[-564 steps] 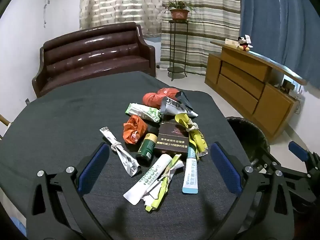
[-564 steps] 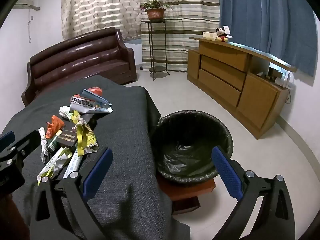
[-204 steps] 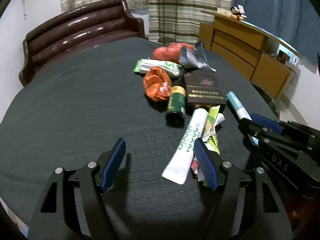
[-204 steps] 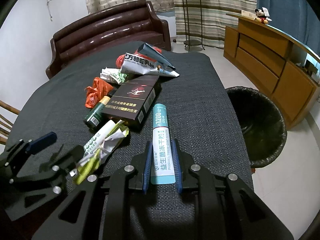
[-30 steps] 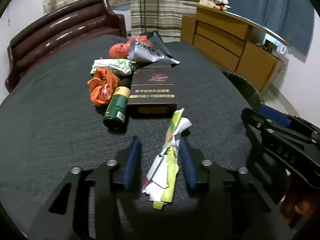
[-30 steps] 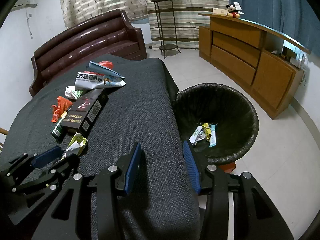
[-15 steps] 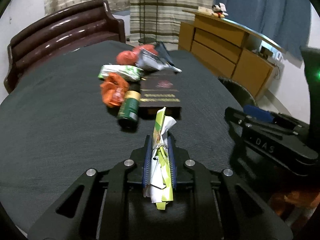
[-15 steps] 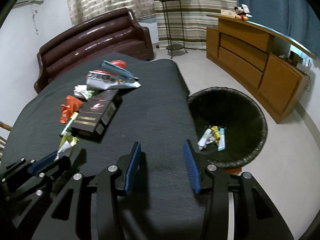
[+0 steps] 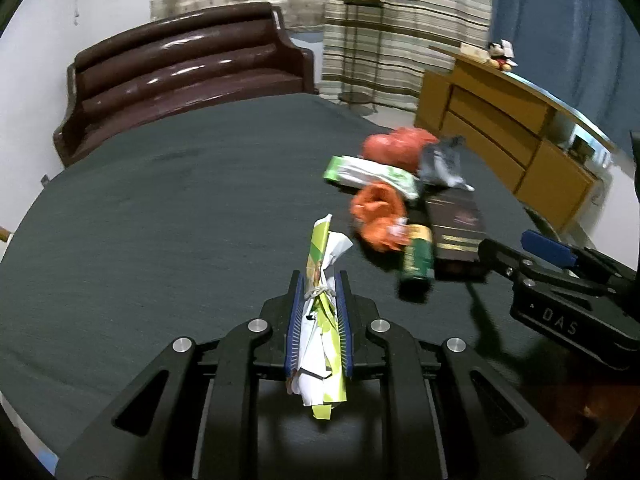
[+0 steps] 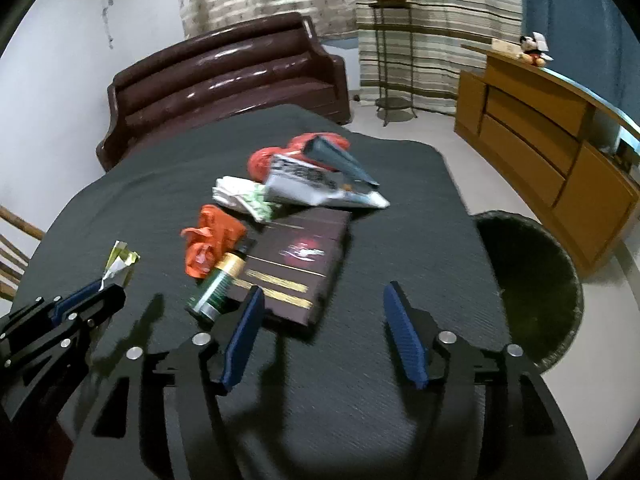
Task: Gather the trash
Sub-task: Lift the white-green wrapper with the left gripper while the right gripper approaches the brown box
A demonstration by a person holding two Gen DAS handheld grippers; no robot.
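My left gripper [image 9: 319, 280] is shut on a knotted green-and-white wrapper [image 9: 321, 320] and holds it above the dark table [image 9: 160, 208]. The wrapper's tip also shows in the right wrist view [image 10: 119, 260]. My right gripper [image 10: 324, 300] is open and empty, just in front of the dark brown box [image 10: 298, 262] and the green can [image 10: 218, 284]. More trash lies behind: an orange wrapper [image 10: 212, 240], a green-white packet [image 10: 244, 196], a silver-blue bag [image 10: 320, 176] and a red bag [image 10: 264, 160]. The black-lined bin [image 10: 532, 276] stands on the floor to the right.
A brown leather sofa [image 10: 224, 80] stands behind the table. A wooden sideboard [image 10: 552, 136] runs along the right wall, and a plant stand [image 10: 386, 40] is by the curtains. The table's right edge [image 10: 476, 240] drops beside the bin.
My left gripper has lifted the knotted wrapper off the table and swung left. My right gripper has opened wider and moved from the bin side toward the brown box and can.
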